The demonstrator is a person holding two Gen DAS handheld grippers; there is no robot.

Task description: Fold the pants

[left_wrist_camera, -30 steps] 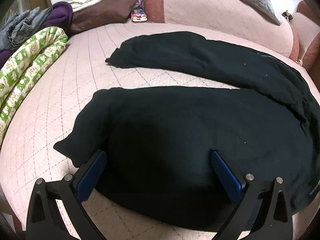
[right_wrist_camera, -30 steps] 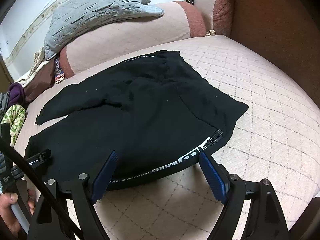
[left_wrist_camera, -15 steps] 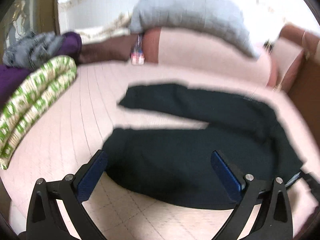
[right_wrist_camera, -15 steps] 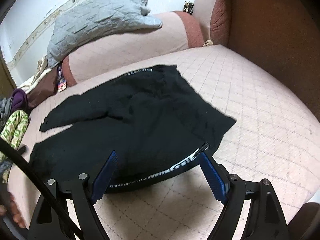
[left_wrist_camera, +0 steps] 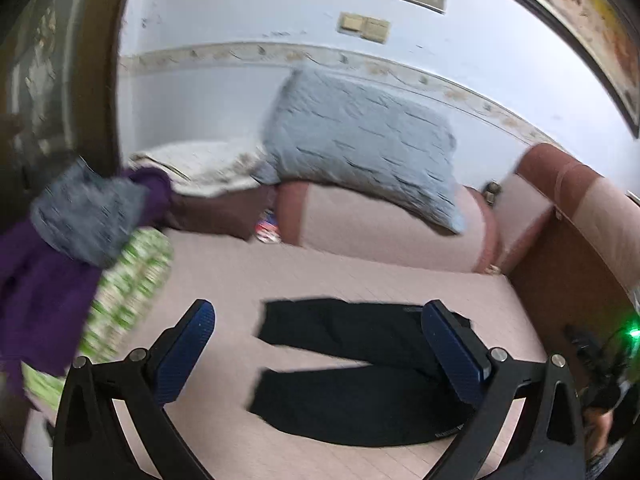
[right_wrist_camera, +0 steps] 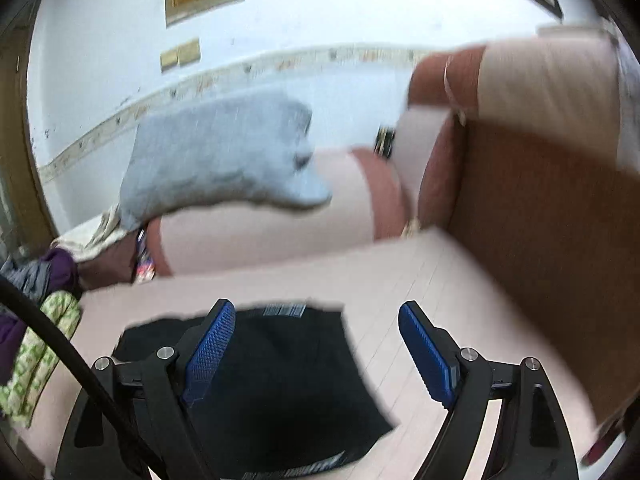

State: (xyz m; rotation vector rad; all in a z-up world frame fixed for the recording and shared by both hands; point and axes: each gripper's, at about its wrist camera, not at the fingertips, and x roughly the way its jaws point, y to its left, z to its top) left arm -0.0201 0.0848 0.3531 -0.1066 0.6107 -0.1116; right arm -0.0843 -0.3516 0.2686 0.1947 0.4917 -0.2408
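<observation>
In the left wrist view the black pants (left_wrist_camera: 352, 368) are seen whole, both legs spread apart and pointing left on the pink quilted sofa seat (left_wrist_camera: 360, 276), with a purple garment (left_wrist_camera: 44, 292) and a green patterned cloth (left_wrist_camera: 128, 292) piled at the left; a green light (left_wrist_camera: 632, 334) is glimpsed at the right edge. In the right wrist view only the waist end of the pants (right_wrist_camera: 280, 392) is shown, a white label visible at its far edge, beside the brown armrest (right_wrist_camera: 540, 248). Compared with a second ago, both grippers have been lifted away from the fabric and tilted upward, so that the grey pillow (left_wrist_camera: 360, 148) and the wall are now taken in, with motion blur. The left gripper (left_wrist_camera: 316, 356) is held wide apart and empty; the right gripper (right_wrist_camera: 316, 356) is likewise spread wide, nothing between its blue pads (right_wrist_camera: 428, 356). The pants lie flat and unfolded on the seat.
</observation>
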